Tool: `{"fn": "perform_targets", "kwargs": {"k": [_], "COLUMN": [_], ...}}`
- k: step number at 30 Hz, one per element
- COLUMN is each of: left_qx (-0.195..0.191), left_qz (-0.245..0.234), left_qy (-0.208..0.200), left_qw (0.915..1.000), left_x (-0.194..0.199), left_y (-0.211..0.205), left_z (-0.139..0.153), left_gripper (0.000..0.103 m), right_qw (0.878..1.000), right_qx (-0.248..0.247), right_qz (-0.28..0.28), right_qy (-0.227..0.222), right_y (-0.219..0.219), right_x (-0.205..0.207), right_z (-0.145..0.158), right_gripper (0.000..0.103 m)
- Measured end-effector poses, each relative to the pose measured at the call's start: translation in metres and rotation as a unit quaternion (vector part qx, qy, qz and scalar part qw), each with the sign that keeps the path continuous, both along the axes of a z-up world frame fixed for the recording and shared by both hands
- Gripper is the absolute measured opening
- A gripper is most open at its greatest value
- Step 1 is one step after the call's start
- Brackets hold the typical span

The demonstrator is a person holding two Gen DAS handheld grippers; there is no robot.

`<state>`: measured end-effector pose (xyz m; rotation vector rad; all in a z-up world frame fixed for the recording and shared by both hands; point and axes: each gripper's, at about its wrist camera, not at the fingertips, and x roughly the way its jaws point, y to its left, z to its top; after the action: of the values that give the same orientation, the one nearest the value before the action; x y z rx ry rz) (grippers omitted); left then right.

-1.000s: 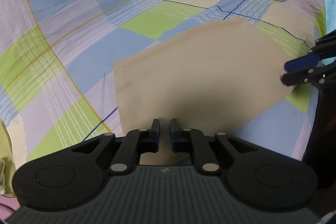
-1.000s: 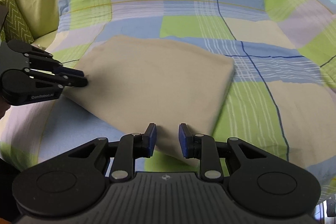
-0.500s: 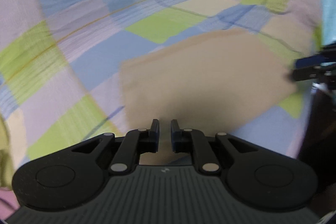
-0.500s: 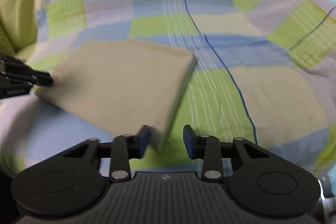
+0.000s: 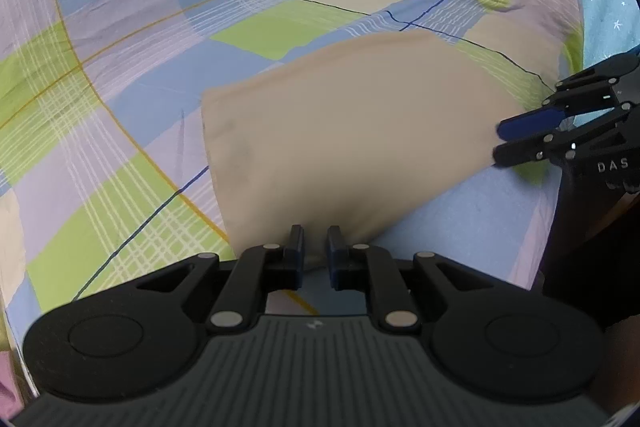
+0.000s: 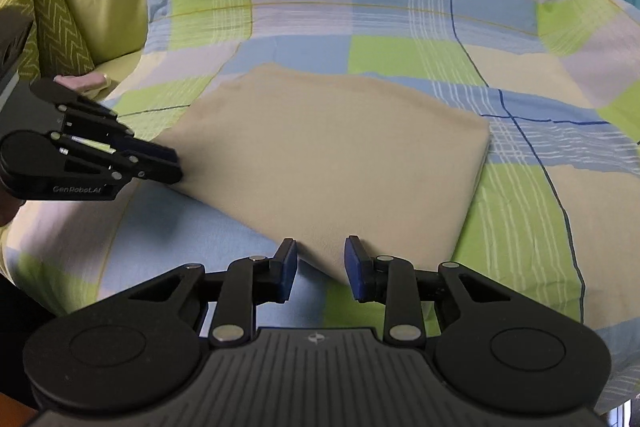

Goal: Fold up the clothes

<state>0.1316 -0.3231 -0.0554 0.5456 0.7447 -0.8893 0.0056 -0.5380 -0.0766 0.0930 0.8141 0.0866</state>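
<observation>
The right tongs have changed most. Half a second ago their left finger was against the near corner of the cloth and the picture was blurred by motion. Now the picture is sharp and the two fingers stand spread, one on each side of that corner, and they do not pinch it. I judge that the corner has just been let go, or has not yet been taken again, so this fold looks nearly done and the cloth lies as a flat beige rectangle.

The left tongs are much as they were a second ago. Their fingers are close together at the cloth's near edge, with a narrow gap between them. I cannot tell if fabric is inside that gap. In the right view these tongs reach in from the left, and their tips touch the left corner of the cloth.

The cloth rests on the bed, near its front edge, on the checked cover. Farther back, at the left side of the bed, green pillows lean.
</observation>
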Motion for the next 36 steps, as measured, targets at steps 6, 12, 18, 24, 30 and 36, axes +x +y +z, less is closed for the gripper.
{"fn": "perform_targets", "kwargs": {"k": [6, 12, 18, 24, 30, 36], "left_qx": [-0.033, -0.01, -0.004, -0.004, 0.007, 0.01], "left_qz": [-0.034, -0.047, -0.044, -0.043, -0.048, -0.042], "left_qy": [-0.018, -0.017, -0.014, -0.007, -0.013, -0.016], "left_qw": [0.9987, 0.9987, 0.9989, 0.999, 0.9987, 0.9989], "left_x": [-0.023, -0.024, -0.024, -0.021, -0.02, -0.019], "left_y": [-0.023, -0.034, -0.03, -0.026, -0.019, -0.01], "left_z": [0.01, -0.005, -0.005, -0.005, -0.006, -0.006], "left_gripper": [0.008, 0.009, 0.01, 0.01, 0.012, 0.012], "right_qw": [0.999, 0.997, 0.999, 0.999, 0.998, 0.995], "right_qx": [0.023, -0.037, -0.037, -0.039, -0.061, -0.095], "right_qz": [-0.007, 0.052, 0.035, 0.022, 0.022, 0.029], "right_qy": [-0.041, -0.034, -0.015, -0.005, 0.006, 0.02], "right_y": [0.0, 0.039, 0.027, 0.014, 0.013, 0.019], "right_x": [-0.004, 0.019, 0.015, -0.003, -0.01, -0.011], "right_z": [0.012, 0.004, -0.002, -0.003, -0.004, -0.006], "right_gripper": [0.028, 0.028, 0.024, 0.022, 0.018, 0.018]}}
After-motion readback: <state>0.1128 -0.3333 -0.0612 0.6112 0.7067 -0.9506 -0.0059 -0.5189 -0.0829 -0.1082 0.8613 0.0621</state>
